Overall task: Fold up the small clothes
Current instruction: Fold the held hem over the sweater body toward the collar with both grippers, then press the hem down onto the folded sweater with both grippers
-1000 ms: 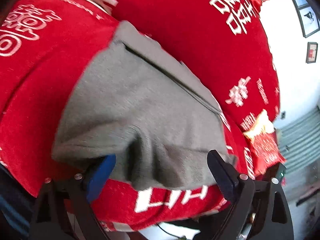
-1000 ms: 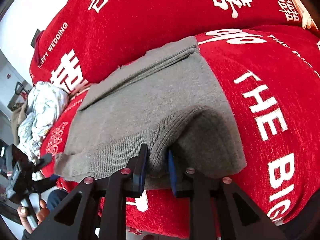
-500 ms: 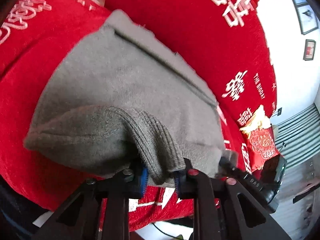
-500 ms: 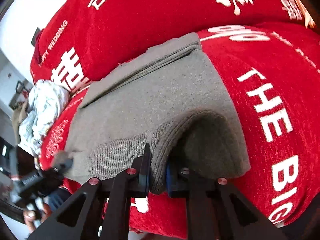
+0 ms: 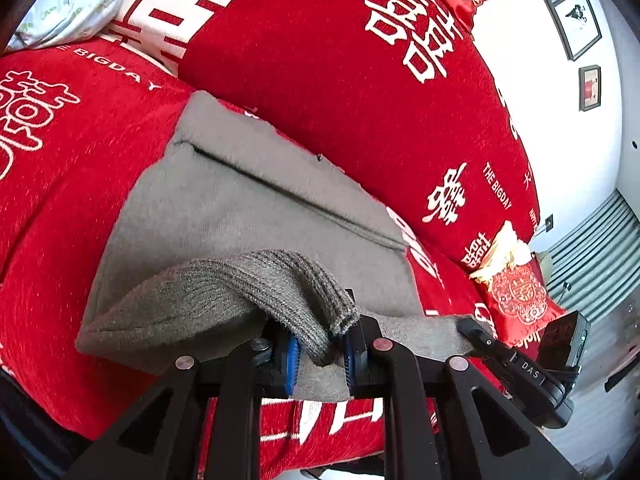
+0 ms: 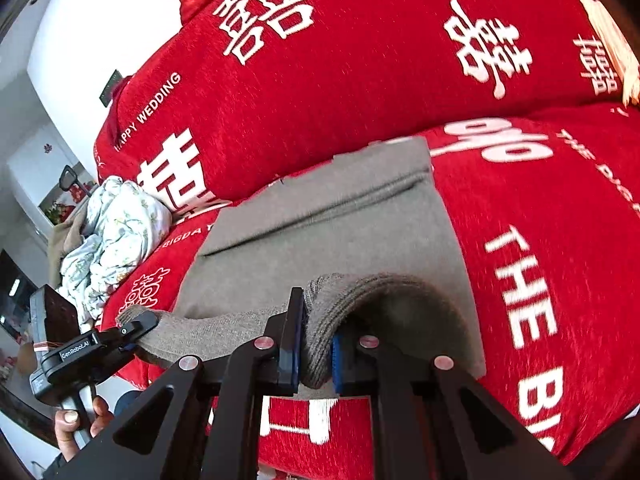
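Grey knit garment (image 5: 248, 216) flat on red sofa cushion (image 5: 64, 200), near ribbed hem (image 5: 280, 288) raised. Left tongs (image 5: 320, 354) and right tongs (image 6: 314, 354) both clenched on hem. Mid-fold; next likely: carry hem evenly toward far edge, lay flat, release.

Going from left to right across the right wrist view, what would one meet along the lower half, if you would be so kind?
Left gripper → floral bundle → grey garment → right gripper clamping its ribbed hem → red cover lettered "THE BIG".

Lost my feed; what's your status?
Left gripper and right gripper both shut on grey garment ribbed hem. Hem lifted off red sofa. Nothing blocking.
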`<state>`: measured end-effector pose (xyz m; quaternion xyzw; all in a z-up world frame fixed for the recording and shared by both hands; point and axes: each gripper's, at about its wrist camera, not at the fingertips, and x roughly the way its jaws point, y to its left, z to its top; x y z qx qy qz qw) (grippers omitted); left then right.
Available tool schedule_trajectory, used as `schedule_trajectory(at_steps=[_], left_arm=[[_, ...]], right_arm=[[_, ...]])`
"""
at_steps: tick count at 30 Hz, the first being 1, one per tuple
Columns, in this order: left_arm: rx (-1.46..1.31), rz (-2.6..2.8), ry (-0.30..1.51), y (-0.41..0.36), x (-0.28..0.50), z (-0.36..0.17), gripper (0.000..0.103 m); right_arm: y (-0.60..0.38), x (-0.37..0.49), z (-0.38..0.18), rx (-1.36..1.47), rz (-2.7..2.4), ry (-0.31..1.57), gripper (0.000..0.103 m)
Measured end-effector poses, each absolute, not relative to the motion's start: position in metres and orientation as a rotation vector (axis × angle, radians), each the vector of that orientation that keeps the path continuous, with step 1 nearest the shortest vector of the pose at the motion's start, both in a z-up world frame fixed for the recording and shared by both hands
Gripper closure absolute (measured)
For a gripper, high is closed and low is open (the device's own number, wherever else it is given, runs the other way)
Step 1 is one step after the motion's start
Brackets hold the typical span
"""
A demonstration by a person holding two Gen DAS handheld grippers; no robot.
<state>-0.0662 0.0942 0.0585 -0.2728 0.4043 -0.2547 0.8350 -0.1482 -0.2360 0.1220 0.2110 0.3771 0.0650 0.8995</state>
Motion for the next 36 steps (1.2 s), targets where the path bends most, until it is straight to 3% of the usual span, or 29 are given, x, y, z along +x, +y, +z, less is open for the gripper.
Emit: schedule_trajectory(at_steps=[36], left_arm=[[-0.56,-0.549,0.822,0.084,0.008,0.086,0.084]], right_arm=[[-0.239,-0.066,0.136,0.359,0.076,0.75,0.092]])
